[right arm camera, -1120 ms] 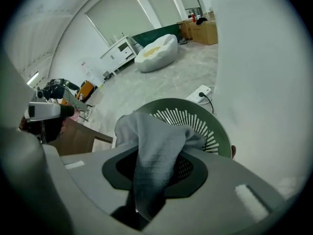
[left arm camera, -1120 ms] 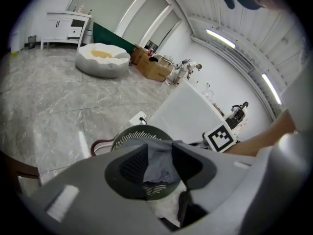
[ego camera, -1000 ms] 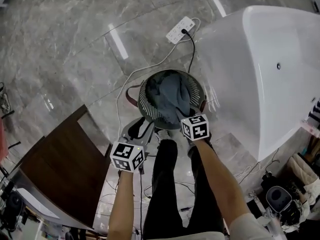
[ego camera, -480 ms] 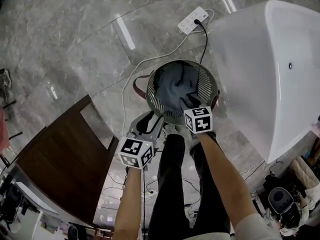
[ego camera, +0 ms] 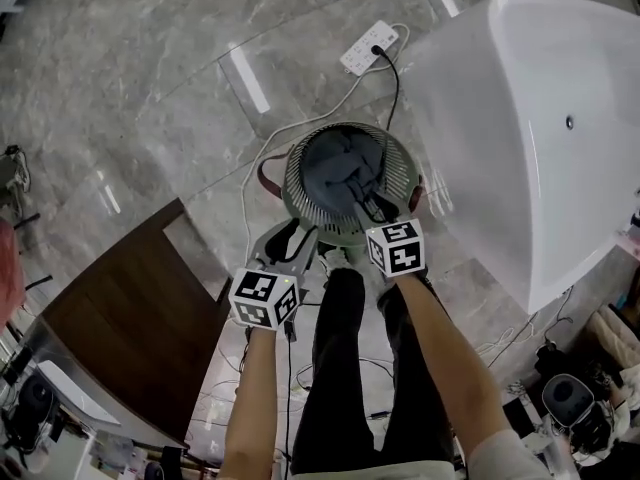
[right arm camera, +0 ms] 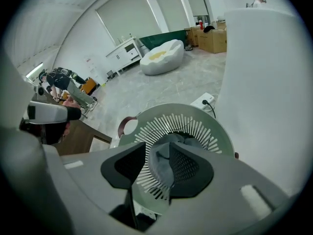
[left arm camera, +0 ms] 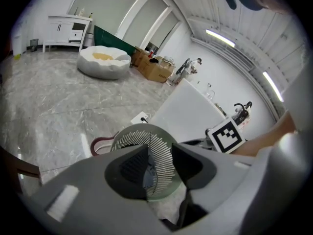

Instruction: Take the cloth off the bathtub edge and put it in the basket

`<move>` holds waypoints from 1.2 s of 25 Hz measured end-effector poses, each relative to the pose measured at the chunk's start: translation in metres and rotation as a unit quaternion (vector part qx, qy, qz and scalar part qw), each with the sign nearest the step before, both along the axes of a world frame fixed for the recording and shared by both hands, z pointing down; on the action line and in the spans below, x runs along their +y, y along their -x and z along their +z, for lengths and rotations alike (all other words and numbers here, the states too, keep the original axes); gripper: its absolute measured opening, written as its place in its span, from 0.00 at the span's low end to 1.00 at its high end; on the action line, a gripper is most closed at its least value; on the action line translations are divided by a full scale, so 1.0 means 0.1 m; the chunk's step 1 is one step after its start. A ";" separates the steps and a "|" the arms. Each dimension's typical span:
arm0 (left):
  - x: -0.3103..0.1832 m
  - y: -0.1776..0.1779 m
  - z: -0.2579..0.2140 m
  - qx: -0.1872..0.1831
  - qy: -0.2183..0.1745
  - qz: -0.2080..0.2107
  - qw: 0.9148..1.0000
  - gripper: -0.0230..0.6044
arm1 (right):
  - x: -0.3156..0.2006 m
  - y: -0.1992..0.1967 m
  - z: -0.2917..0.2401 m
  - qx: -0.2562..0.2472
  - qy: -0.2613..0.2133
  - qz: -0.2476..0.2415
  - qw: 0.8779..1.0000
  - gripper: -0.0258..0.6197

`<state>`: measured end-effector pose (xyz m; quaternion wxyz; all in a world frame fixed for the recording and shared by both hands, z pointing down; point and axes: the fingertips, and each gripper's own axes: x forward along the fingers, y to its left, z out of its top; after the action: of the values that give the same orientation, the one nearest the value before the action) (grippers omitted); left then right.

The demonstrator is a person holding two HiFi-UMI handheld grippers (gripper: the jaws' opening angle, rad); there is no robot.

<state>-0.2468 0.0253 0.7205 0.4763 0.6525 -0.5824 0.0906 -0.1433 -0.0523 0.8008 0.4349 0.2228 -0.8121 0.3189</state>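
Head view: cloth (ego camera: 338,168) mostly inside basket (ego camera: 296,190).

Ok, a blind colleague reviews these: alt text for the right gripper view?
The right gripper holds a fold of grey cloth in its jaws; the cloth trails into a round slatted basket on a marble floor. A white bathtub stands close on the right.

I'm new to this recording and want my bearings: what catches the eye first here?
The round slatted basket on the marble floor at the centre, with a grey-blue cloth piled in it. The right gripper hangs over its near rim with a fold of that cloth pinched between its fingers. The big white bathtub fills the right side.
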 end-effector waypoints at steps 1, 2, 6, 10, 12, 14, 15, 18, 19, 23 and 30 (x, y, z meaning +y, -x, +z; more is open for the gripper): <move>0.00 -0.02 -0.02 -0.001 0.000 -0.001 1.000 0.37 | 0.01 -0.03 -0.07 -0.005 -0.004 0.000 1.000 0.24; 0.00 -0.04 -0.04 -0.001 -0.001 -0.001 1.000 0.37 | 0.03 -0.06 -0.14 -0.009 -0.007 -0.001 1.000 0.24; 0.00 -0.20 -0.13 -0.003 -0.003 0.000 1.000 0.37 | 0.12 -0.23 -0.39 -0.022 -0.010 0.005 1.000 0.24; 0.02 -0.33 -0.24 -0.013 -0.005 -0.002 1.000 0.36 | 0.18 -0.39 -0.64 -0.035 -0.020 0.020 0.999 0.24; 0.05 -0.40 -0.31 -0.020 -0.006 -0.005 1.000 0.34 | 0.21 -0.47 -0.75 -0.041 -0.025 0.028 0.998 0.24; 0.10 -0.52 -0.38 -0.021 -0.009 -0.012 1.000 0.29 | 0.26 -0.57 -0.86 -0.045 -0.030 0.029 0.998 0.23; 0.12 -0.58 -0.42 -0.020 -0.011 -0.015 1.000 0.28 | 0.28 -0.62 -0.92 -0.047 -0.034 0.027 0.998 0.23; 0.21 -0.71 -0.47 -0.026 -0.013 -0.019 0.999 0.24 | 0.31 -0.69 -1.07 -0.055 -0.049 0.024 0.997 0.19; 0.24 -0.74 -0.47 -0.031 -0.011 -0.019 0.999 0.22 | 0.32 -0.72 -1.11 -0.059 -0.052 0.025 0.997 0.15; 0.38 -0.92 -0.55 -0.046 -0.011 -0.022 0.999 0.13 | 0.44 -0.90 -1.22 -0.069 -0.047 0.036 0.996 0.07; 0.54 -1.15 -1.02 -0.050 -0.014 -0.035 0.998 0.13 | 0.59 -1.21 -1.68 -0.072 -0.042 0.031 0.996 0.04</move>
<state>-0.1317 0.0792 0.6182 0.4402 0.6331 -0.6291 0.0980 -0.0220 0.0067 0.6323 0.3553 0.2427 -0.8466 0.3132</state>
